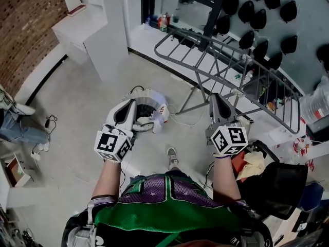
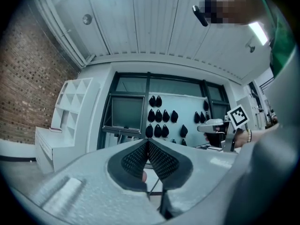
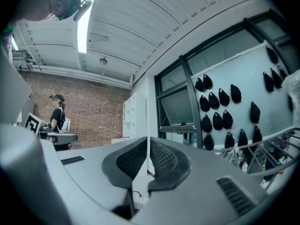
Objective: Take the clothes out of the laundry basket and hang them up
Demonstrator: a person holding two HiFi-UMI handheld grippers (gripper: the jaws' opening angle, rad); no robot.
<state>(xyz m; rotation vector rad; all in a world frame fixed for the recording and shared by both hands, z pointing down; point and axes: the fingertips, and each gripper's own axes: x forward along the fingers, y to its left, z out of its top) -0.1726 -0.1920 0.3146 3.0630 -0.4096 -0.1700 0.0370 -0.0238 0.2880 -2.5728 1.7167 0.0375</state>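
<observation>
Left gripper (image 1: 130,103) (image 2: 147,143): smooth moulded white shell, rounded, with black pads of fine grid texture and a cube of black-and-white square markers near the hand. Jaws closed pad against pad, nothing held

Right gripper (image 1: 216,96) (image 3: 147,140): same make and finish. Jaws likewise together and empty

Drying rack (image 1: 229,60): thin grey metal tube, with parallel rails in a winged frame on crossed legs. It stands on the floor ahead of the right gripper and is bare of cloth

White basket (image 1: 149,98): round with a dark hollow, on the floor just beyond the left gripper. A pale cloth (image 1: 157,121) with purple edging is crumpled at its near rim

Black bag (image 1: 280,187): soft-sided and matt, with a loop handle, at the person's right, beside the right forearm. Clothes (image 1: 249,163), orange and cream and loosely bunched, sit at its mouth. Which of the two containers is the laundry basket cannot be told

Floor (image 1: 87,102): pale grey, smooth, with thin cables trailing across it

Brick wall (image 1: 25,30): rough red-brown courses

Shelf unit (image 1: 92,30): white, boxy

Wall pieces (image 1: 259,19): black teardrop shapes in rows on a pale panel
</observation>
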